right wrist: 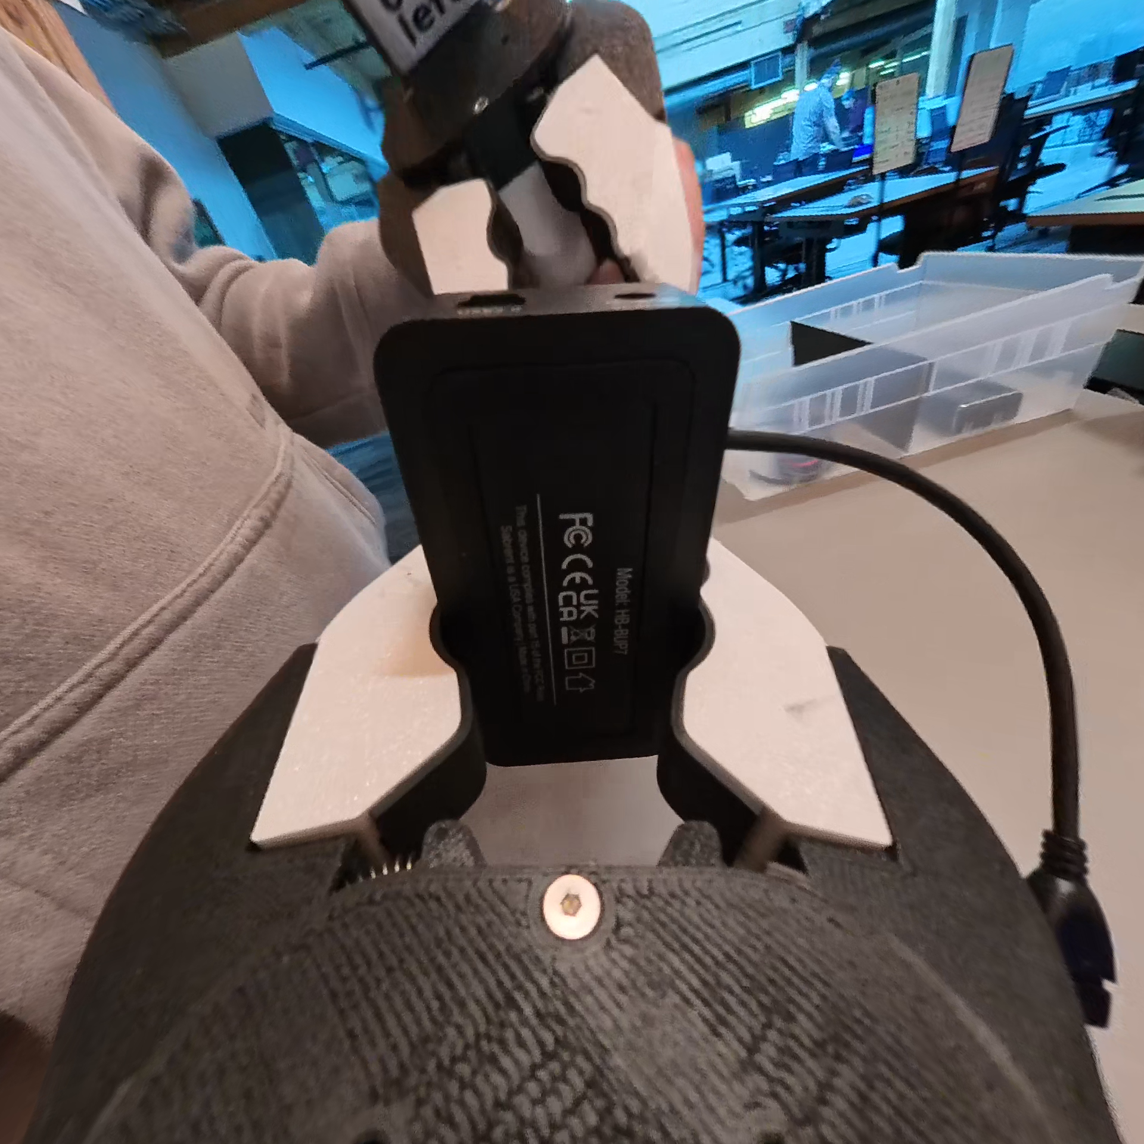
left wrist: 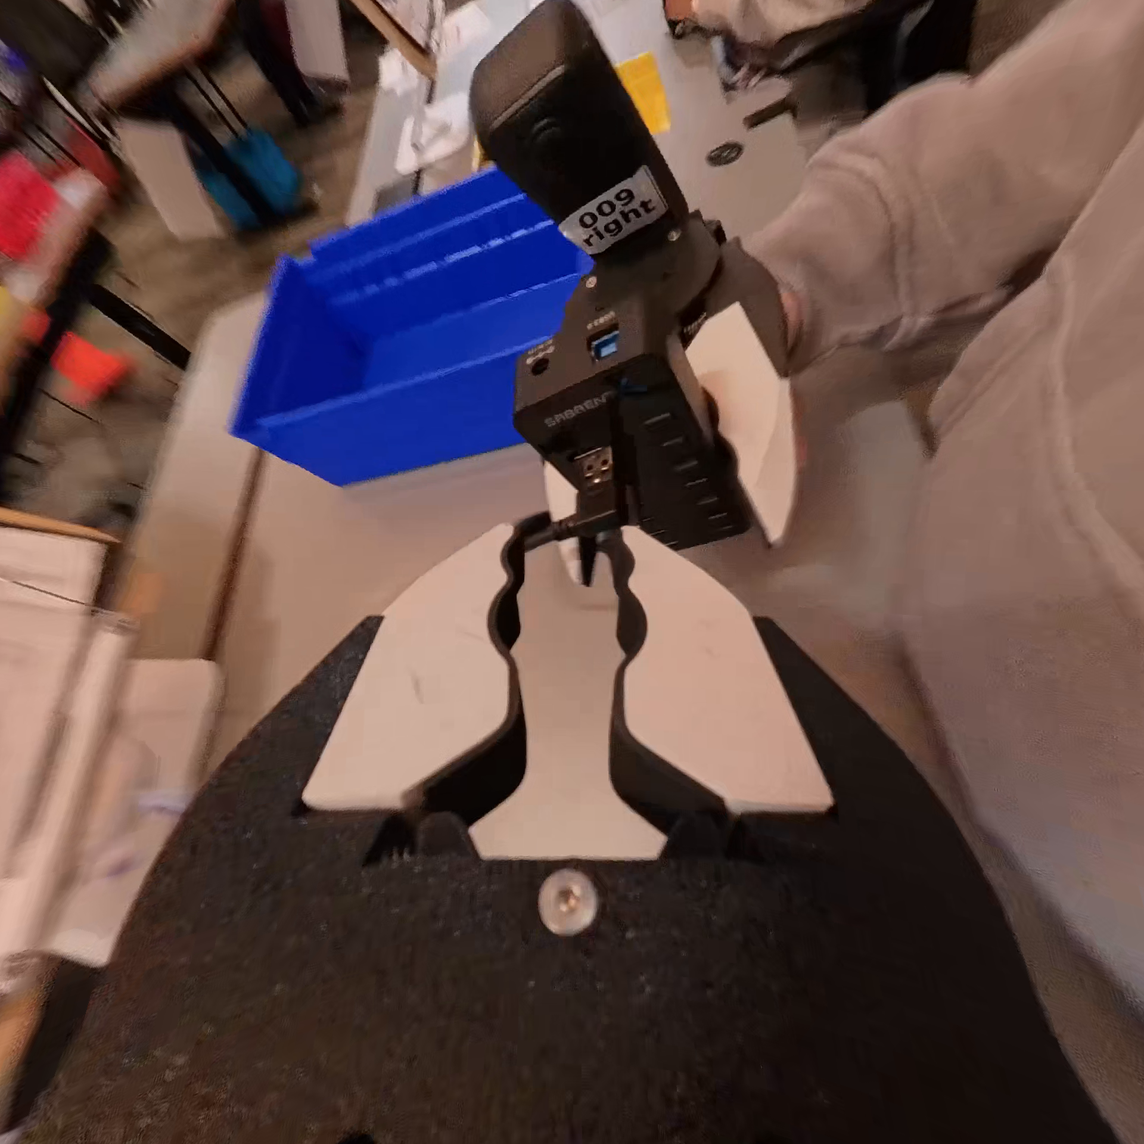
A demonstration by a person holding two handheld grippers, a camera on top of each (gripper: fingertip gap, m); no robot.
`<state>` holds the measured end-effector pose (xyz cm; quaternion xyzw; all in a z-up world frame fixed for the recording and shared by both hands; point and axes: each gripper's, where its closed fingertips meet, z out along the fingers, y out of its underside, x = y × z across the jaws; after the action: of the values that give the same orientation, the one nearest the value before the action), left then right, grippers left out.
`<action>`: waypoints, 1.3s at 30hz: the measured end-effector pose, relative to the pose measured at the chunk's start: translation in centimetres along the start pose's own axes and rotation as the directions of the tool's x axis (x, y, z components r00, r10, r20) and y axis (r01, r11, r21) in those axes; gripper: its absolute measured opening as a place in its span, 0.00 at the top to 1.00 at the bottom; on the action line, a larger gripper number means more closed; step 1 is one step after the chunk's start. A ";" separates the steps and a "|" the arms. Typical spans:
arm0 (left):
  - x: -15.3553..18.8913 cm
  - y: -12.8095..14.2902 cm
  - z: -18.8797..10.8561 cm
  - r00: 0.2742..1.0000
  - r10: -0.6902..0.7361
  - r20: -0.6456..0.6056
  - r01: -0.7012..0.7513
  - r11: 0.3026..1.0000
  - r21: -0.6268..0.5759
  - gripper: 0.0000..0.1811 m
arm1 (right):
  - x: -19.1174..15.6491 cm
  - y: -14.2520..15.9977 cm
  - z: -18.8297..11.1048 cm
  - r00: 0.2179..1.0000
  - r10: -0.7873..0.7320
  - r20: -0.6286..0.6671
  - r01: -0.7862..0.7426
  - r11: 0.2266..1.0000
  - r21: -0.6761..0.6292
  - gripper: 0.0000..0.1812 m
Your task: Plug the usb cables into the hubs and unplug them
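Right wrist view: right gripper (right wrist: 572, 594) clamps a black hub (right wrist: 557, 526); clear divided trays (right wrist: 928, 346) hold dark items. Left gripper (left wrist: 566, 545) pinches a USB plug (left wrist: 588, 495) beside a blue bin (left wrist: 396, 365), contents unseen.

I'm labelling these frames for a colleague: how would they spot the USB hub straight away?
Find the blue bin on the pale table. Right of it, the right claw holds the black USB hub aloft. Nothing else there is a dark slab with ports.

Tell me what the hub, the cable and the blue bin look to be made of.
Hub: a black matte casing, metal or hard plastic; its flat faces and crisp rounded corners leave that open. Cable: a black rubbery or soft plastic jacket, since it hangs in a smooth curve, with a ribbed strain relief near its loose plug. Blue bin: moulded plastic, uniformly coloured, with a slight sheen on thin, straight walls.
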<state>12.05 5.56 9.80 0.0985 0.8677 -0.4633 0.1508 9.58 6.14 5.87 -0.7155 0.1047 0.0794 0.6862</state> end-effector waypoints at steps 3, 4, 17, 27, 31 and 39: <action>0.3 -0.1 -0.3 0.983 0.180 0.041 -0.179 0.984 -0.020 0.86 | -0.4 -0.2 0.2 1.000 -0.004 0.024 0.005 1.000 -0.011 0.61; 0.3 0.1 -0.2 0.991 0.130 0.037 -0.129 0.991 -0.036 0.86 | -0.3 -0.2 0.3 1.000 -0.018 0.019 0.018 1.000 -0.020 0.61; 1.1 -0.3 0.4 0.837 -0.531 -0.129 0.542 0.838 0.068 0.90 | 0.0 -0.7 0.2 0.992 -0.106 -0.062 0.104 0.993 -0.047 0.61; 1.2 -0.2 0.4 0.870 -0.483 -0.100 0.490 0.870 0.058 0.92 | 0.2 -0.4 0.3 0.991 -0.118 -0.060 0.114 0.991 -0.075 0.61; 0.7 -0.3 -0.1 0.883 -0.460 -0.095 0.467 0.880 0.085 0.80 | 0.3 -0.3 0.4 0.990 -0.125 -0.061 0.120 0.989 -0.086 0.61; 1.7 -0.3 0.2 0.928 -0.346 -0.138 0.345 0.938 -0.033 0.83 | -0.2 -0.5 0.8 0.992 -0.118 -0.040 0.116 0.992 -0.059 0.61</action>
<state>10.40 5.26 9.31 -0.0238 0.8819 -0.4708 0.0054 9.52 6.96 6.38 -0.7411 0.0754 0.0263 0.6666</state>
